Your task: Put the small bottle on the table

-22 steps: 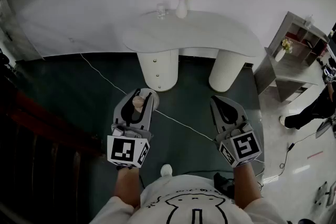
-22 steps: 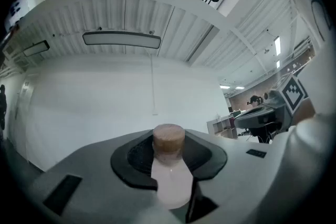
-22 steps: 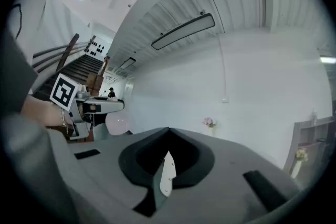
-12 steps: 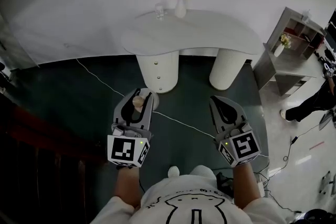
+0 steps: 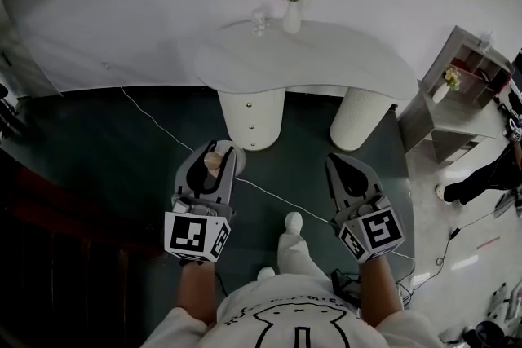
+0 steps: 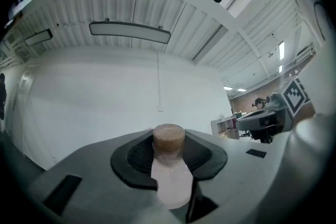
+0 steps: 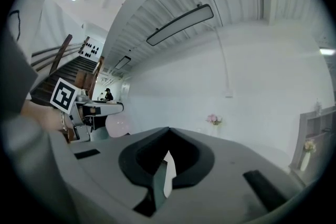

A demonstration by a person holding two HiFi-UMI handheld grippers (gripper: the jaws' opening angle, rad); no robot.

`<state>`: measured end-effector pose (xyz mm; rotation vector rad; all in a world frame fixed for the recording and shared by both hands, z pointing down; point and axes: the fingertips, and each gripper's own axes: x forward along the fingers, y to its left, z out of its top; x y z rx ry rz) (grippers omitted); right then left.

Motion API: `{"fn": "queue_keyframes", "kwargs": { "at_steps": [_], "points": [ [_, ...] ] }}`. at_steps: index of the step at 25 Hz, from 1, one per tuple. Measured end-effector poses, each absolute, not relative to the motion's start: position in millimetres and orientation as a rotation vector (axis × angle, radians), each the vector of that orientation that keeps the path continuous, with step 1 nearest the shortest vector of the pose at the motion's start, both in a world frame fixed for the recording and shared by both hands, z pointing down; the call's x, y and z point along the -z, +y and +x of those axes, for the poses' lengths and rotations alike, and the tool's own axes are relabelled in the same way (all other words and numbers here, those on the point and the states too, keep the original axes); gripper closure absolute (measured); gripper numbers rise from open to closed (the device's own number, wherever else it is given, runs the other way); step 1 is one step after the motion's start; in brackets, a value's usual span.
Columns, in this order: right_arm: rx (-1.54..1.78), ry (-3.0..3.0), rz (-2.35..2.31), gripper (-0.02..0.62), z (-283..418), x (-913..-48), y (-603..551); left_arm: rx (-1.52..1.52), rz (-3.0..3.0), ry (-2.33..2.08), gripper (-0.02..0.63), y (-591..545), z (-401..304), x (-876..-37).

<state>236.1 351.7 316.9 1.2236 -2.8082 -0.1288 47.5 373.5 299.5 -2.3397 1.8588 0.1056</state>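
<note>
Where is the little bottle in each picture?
Head view: small pink cork-stoppered bottle in the left gripper, left of centre.
Left gripper view: bottom centre, between the jaws.
Right gripper view: pink shape at left, under the left gripper.
Shared landmark: the left gripper.

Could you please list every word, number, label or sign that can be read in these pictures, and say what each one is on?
No readable text anywhere.
Cubes on left gripper and right gripper: black-and-white square patterns, no letters.
Shirt: an outline drawing, no words.
Small bottle: no label seen.
</note>
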Motion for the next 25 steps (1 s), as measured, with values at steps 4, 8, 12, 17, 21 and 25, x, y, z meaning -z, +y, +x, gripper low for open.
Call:
{"fn": "queue_keyframes", "kwargs": {
  "at_steps": [4, 8, 12, 17, 21, 25],
  "points": [
    [0.118, -2.830, 1.171, 0.604, 222.5, -322.3, 310.7, -0.082, -2.307, 1.892, 0.477, 339.1, 38.1, -300.9],
    [0.123, -2.859, 1.103, 0.604, 209.7, -326.6, 260.1, -0.074, -2.267, 1.942, 0.477, 295.4, 28.6, -307.6],
    [0.123, -2.883, 1.060, 0.604, 202.2, -323.1, 202.0, -0.064, -2.233, 1.984, 0.477, 243.2, 21.9, -307.3],
    [0.114, -2.903, 1.021, 0.604, 200.1, -318.6, 133.6, -0.052, -2.206, 2.015, 0.477, 179.7, 21.5, -300.5],
    [0.117, -2.916, 0.980, 0.604, 198.0, -318.1, 82.2, -0.060, -2.170, 2.046, 0.477, 129.8, 20.2, -297.6],
    [0.118, -2.932, 0.945, 0.604, 197.3, -322.7, 41.5, -0.059, -2.139, 2.065, 0.477, 94.7, 21.6, -299.6]
  ]
}}
